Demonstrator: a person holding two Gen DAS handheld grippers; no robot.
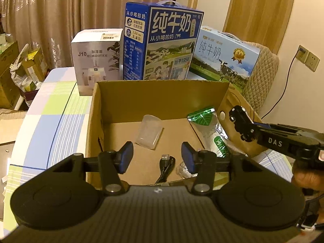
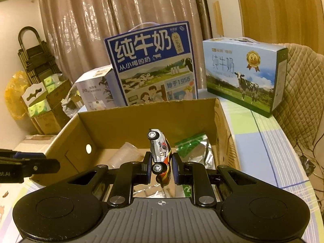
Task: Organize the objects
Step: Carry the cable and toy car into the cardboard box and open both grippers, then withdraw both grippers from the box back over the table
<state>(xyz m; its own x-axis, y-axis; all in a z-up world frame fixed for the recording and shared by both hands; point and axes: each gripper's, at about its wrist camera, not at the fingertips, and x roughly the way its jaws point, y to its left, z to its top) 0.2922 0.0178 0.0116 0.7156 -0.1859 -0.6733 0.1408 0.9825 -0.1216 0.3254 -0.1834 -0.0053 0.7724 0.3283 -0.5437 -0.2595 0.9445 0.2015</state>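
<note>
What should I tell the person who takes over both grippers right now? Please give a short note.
Left gripper: open, nothing between its pads, held over the near edge of the cardboard box.
Right gripper: shut on the toy car, which stands nose-up between the pads, at the box's right side.
Already in the box: a clear plastic cup lying on its side, a black cable, a green and silver pouch, and a small clear thing near the cable that I cannot identify.
Done: those items are in.
Left: probably lower the car into the box and release it. Whether more items wait outside the box is not visible.
</note>
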